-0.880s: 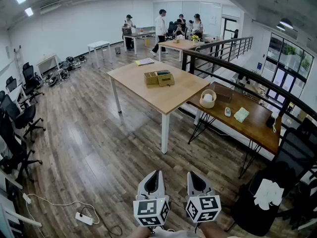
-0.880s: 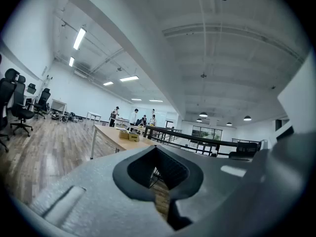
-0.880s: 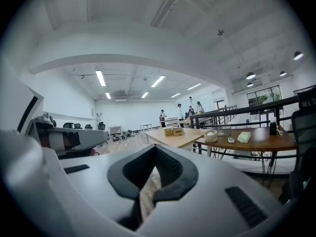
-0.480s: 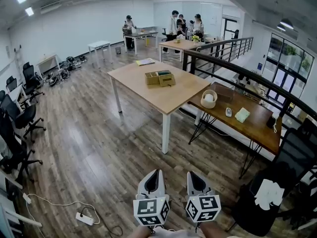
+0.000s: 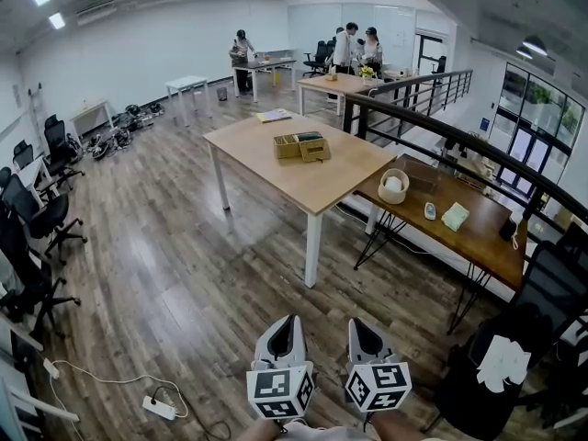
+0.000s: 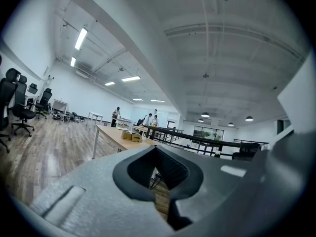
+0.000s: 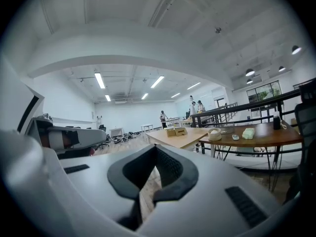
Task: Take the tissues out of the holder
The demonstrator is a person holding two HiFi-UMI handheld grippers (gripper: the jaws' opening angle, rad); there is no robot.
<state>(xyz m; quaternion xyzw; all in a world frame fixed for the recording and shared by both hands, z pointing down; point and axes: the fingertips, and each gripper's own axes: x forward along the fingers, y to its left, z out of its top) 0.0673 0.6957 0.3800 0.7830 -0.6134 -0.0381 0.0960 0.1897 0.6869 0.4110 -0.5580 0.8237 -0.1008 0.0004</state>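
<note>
Both pairs of jaws are seen pressed together with nothing between them. The left gripper [image 5: 285, 331] and the right gripper [image 5: 362, 333] are held side by side, roughly level, at six o'clock in the head view.

Very little has been changed over the last second. The grippers have been kept where they were, and the room has only been nudged slightly across the frame. At the far end, a person in white [image 5: 347, 46] has been carried from twelve o'clock a little toward one o'clock by a few steps.

The round holder [image 5: 390, 196], with a white roll of tissue [image 5: 394, 182] showing in it, is left untouched on the dark counter [image 5: 478, 237]. It lies at one o'clock from the grippers and well apart from them, across open wooden floor [image 5: 184, 274]. A pale counter [image 5: 276, 168] bearing small boxes [image 5: 301, 146] is seen at twelve o'clock.

The task is judged not yet begun. The gap to the dark counter must first be closed and a pair of jaws spread before any tissue can be taken.
</note>
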